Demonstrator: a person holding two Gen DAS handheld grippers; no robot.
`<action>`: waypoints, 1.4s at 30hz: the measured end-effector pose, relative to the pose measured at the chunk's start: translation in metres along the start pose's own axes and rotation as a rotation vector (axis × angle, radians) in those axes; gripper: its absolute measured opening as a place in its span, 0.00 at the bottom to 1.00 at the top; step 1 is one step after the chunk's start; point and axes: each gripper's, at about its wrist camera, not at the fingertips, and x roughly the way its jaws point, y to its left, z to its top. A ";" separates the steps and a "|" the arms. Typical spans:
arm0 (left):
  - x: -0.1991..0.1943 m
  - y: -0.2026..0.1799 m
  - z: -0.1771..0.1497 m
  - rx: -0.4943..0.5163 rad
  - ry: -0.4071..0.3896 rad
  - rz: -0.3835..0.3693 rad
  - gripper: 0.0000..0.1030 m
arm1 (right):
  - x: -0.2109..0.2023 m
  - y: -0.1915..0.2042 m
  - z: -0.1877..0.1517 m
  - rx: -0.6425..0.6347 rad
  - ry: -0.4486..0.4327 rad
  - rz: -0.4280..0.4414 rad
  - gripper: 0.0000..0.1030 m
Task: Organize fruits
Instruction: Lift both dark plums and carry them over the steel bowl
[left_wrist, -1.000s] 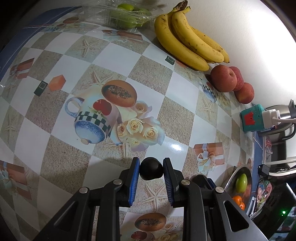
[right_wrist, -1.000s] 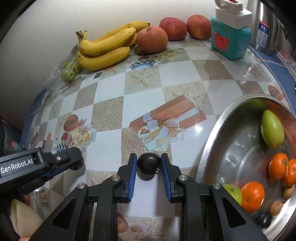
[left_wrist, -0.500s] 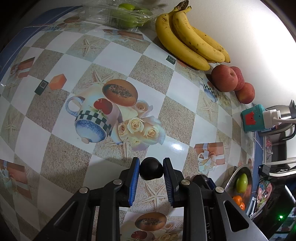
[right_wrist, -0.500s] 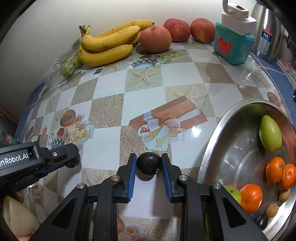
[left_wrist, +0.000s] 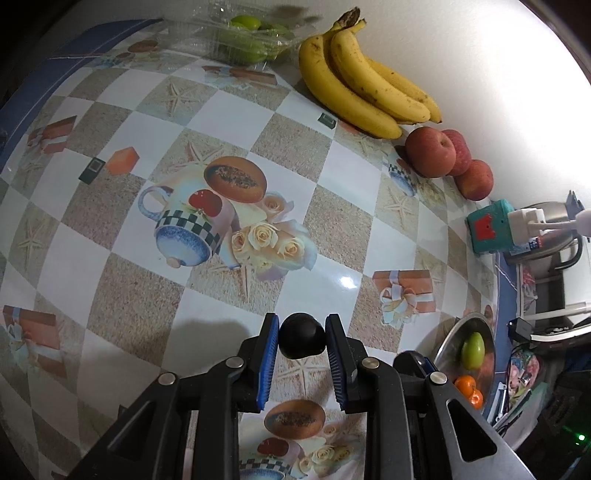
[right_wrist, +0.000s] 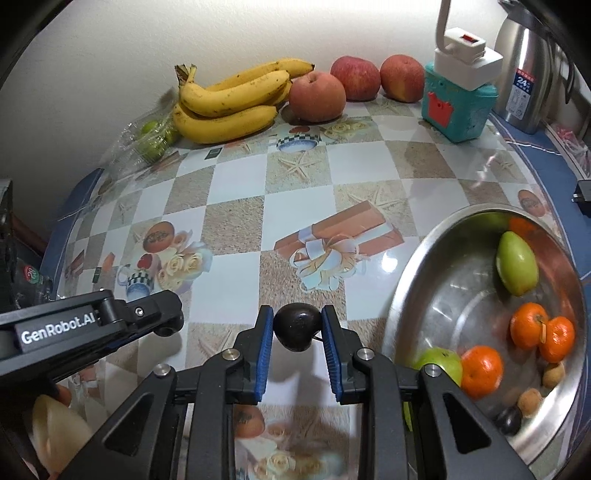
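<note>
Each tool is clamped on a small, dark, roundish fruit. The left tool (left_wrist: 301, 341) pinches its dark round fruit (left_wrist: 301, 340) between blue ribbed pads, above the checkered printed counter (left_wrist: 236, 110). The right tool (right_wrist: 297, 332) grips a similar dark glossy fruit (right_wrist: 297, 331) just left of the wide stainless steel bowl (right_wrist: 413, 266).

That bowl holds a green pear-shaped fruit (right_wrist: 516, 263), a green apple (right_wrist: 441, 363), three orange tangerines (right_wrist: 482, 371), two small brown fruits and another dark one (right_wrist: 509, 421). Against the back wall lie a bunch of yellow bananas (right_wrist: 236, 101), three red apples (right_wrist: 317, 96) and a clear plastic pack of green fruits (right_wrist: 153, 138), in a tidy row.

The likely aim is to set the dark fruits out on the counter in a group of their own. The risks, as I judge them:

- Both fruits are smooth and rounded and held only across their widest part, so a tilt or a loosened squeeze could let one pop out.
- Released above the glossy counter, a fruit may roll toward the edge.
- The two tools sit close together, so they could knock each other.
- Too hard a squeeze could bruise soft skin.
</note>
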 end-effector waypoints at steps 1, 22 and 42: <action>-0.002 0.000 -0.001 0.001 -0.004 -0.001 0.27 | -0.004 -0.001 -0.001 0.005 -0.004 0.004 0.27; -0.038 -0.037 -0.052 0.139 -0.041 -0.049 0.27 | -0.064 -0.034 -0.051 0.093 -0.021 0.005 0.27; -0.022 -0.100 -0.113 0.367 0.005 -0.091 0.27 | -0.092 -0.119 -0.074 0.302 -0.055 -0.056 0.27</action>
